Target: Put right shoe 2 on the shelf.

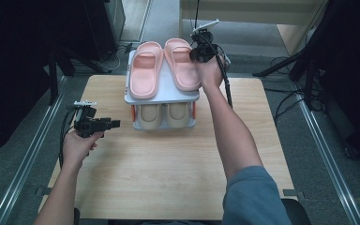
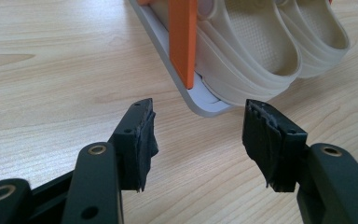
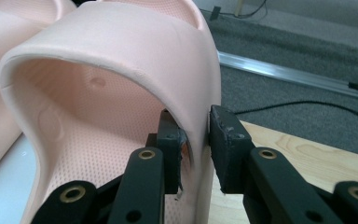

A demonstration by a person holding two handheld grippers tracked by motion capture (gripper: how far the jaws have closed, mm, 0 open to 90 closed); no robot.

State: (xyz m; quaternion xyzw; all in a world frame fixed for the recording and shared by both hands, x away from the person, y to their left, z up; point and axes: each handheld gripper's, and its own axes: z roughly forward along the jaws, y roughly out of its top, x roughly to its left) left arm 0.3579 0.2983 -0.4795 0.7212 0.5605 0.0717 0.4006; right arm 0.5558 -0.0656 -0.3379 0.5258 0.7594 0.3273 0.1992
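A two-tier shoe rack [image 1: 168, 97] stands at the table's far middle. Two pink slippers lie on its top shelf, one at the left [image 1: 145, 70] and one at the right [image 1: 182, 63]. Two beige slippers [image 1: 163, 115] sit on the lower shelf. My right gripper [image 1: 196, 57] is at the right pink slipper [image 3: 121, 56], its jaws on either side of the strap's side wall. The pads stand close to the wall without visibly pressing it. My left gripper [image 1: 115, 124] hovers open and empty left of the rack, pointing at its front corner [image 2: 209, 107].
An orange upright [image 2: 182, 42] holds up the rack's near corner, with the beige slippers [image 2: 261, 46] behind it. The light wooden table [image 1: 168, 173] spreads wide in front of the rack. Grey carpet, metal rails and cables [image 3: 307, 105] lie beyond the table's far edge.
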